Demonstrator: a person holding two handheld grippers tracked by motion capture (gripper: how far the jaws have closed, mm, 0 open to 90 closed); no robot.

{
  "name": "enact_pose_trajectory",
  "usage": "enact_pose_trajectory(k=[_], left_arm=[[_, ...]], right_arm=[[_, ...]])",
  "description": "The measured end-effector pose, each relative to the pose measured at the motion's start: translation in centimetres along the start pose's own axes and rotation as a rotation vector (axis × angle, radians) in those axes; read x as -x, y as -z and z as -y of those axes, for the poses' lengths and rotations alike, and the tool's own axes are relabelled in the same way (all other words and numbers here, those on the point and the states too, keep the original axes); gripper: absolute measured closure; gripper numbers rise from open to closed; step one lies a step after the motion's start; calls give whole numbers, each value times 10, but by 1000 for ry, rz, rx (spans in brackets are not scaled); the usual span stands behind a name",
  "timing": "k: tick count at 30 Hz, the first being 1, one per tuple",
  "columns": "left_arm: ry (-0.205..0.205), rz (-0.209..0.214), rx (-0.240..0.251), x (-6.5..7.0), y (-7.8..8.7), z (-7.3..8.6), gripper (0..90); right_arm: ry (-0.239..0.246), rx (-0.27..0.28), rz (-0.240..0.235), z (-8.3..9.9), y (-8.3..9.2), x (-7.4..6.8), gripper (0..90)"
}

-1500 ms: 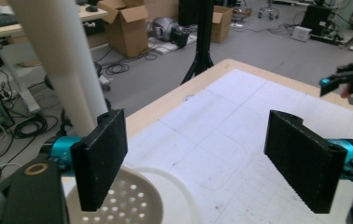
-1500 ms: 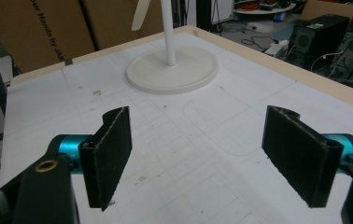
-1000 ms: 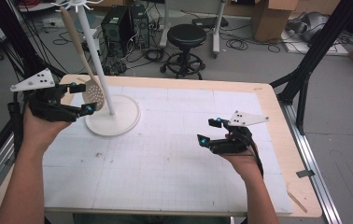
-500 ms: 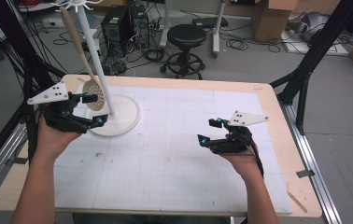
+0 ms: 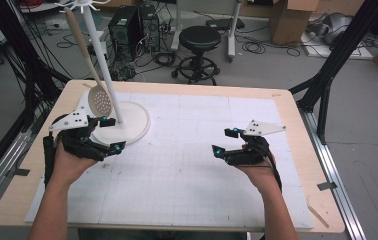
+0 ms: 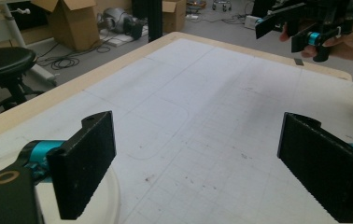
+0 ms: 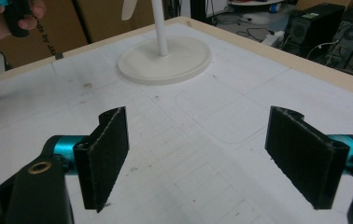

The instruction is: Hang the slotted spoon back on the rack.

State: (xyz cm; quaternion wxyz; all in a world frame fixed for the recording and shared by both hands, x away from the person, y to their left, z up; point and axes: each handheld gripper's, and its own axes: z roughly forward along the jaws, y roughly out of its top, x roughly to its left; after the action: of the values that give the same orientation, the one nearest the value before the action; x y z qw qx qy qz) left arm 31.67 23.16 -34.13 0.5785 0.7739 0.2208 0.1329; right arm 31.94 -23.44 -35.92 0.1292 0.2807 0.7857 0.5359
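A white rack with a round base and a thin pole stands at the table's far left. A pale slotted spoon hangs from it. My left gripper sits low at the base's front-left edge. It is open, its jaws have just been opening, and nothing lies between them. My right gripper hovers right of the centre and points left. It is open too, its jaws just widened slightly, and only bare mat shows between them. From there the base lies ahead.
A white gridded mat covers the wooden table. Beyond the far edge stand a black stool, computer towers and cardboard boxes. Black frame legs rise at the right.
My left hand has come down and a little rightward, from beside the hanging spoon to the edge of the rack's base. The right hand has stayed put.
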Motion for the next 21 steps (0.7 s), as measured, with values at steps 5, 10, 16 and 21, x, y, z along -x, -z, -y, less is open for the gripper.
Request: enact_pose_trajectory(k=[5,10,16,21], left_arm=[[18,33,-6,4,-2,10,111],[22,19,-11,3,2,15,88],[29,46,44,0,3,19,66],[55,76,57,-3,-6,24,62]], right_arm=[[3,-1,-6,1,-3,0,205],[-1,-17,-2,6,-5,2,192],[-25,-16,5,11,-6,7,166],[-40,-39,5,19,-10,9,155]])
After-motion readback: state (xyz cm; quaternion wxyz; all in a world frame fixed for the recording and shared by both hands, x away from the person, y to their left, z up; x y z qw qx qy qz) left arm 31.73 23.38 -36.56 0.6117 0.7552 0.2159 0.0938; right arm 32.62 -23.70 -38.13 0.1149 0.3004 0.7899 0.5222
